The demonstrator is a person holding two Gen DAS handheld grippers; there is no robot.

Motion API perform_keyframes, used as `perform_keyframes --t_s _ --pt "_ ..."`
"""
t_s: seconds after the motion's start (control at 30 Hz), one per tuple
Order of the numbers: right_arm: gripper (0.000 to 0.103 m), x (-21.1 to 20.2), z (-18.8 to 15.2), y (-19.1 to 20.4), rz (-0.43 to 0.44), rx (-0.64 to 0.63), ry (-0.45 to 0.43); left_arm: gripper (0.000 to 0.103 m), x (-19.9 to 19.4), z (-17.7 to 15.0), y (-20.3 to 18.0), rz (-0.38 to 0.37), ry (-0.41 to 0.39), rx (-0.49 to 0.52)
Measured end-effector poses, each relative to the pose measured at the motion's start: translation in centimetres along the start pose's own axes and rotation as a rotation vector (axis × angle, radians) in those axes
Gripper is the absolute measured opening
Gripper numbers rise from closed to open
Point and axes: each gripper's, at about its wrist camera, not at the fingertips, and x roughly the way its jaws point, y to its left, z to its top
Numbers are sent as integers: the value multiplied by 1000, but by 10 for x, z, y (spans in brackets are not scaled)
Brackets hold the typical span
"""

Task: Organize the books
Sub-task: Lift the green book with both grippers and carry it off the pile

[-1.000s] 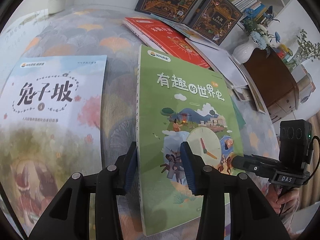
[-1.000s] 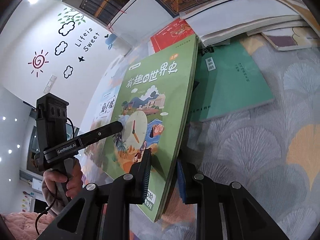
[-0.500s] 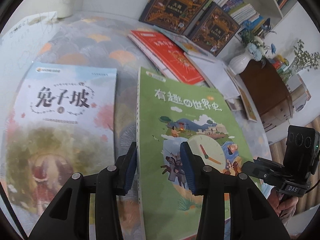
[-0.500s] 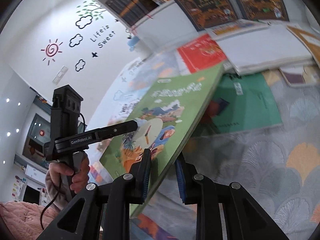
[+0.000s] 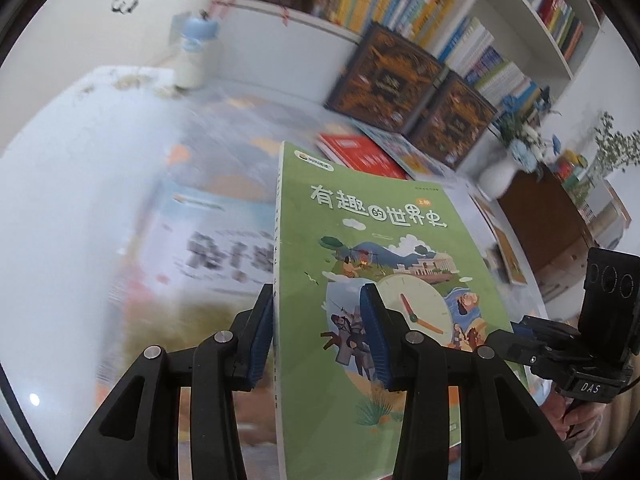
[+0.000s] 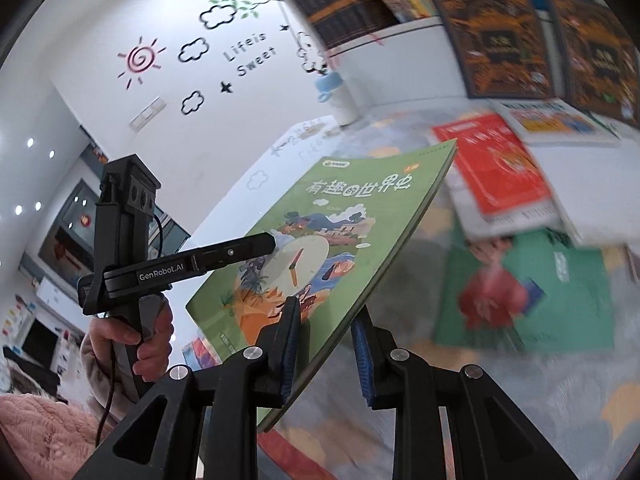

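My left fingers [image 5: 316, 334] are clamping the green book [image 5: 372, 280] at its spine edge: the left pad [image 5: 262, 336] is lying behind the spine, the right pad [image 5: 374, 336] is pressing on the front cover beside the printed clock. The opening is narrow, filled by the book. My right fingers [image 6: 326, 354] are clamping the same green book [image 6: 340, 232] at its opposite long edge; one pad [image 6: 290, 344] is sitting on the cover near the lower corner, the other pad [image 6: 362, 360] is sitting under the back of the book. This opening is also narrow and occupied by the book.

The green book is hanging between both pairs of fingers, clear of the desk [image 6: 540, 392], cover facing up and tilted, title end pointing away from me. In the right wrist view, my left hand [image 6: 136, 340] is gripping the handle of the left tool, whose tip is resting on the cover.

Below the book, on the patterned desk cloth, a pale blue book [image 5: 208, 240] is lying to the left, blurred. A red book [image 6: 492, 172] and a dark green book [image 6: 560, 292] are lying to the right. Two dark ornate books [image 5: 416, 92] are leaning against the bookshelf [image 5: 500, 28] at the far edge. A blue-lidded bottle [image 5: 198, 52] is standing near the wall.
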Motion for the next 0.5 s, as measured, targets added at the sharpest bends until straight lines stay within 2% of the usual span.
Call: perform_keyframes --t_s 0.27,0.5 --pt "25 47 16 28 25 -55 36 39 -12 5 39 114 -51 -22" --pt "26 92 9 37 -12 -61 91 39 8 -5 67 191 -10 -39"
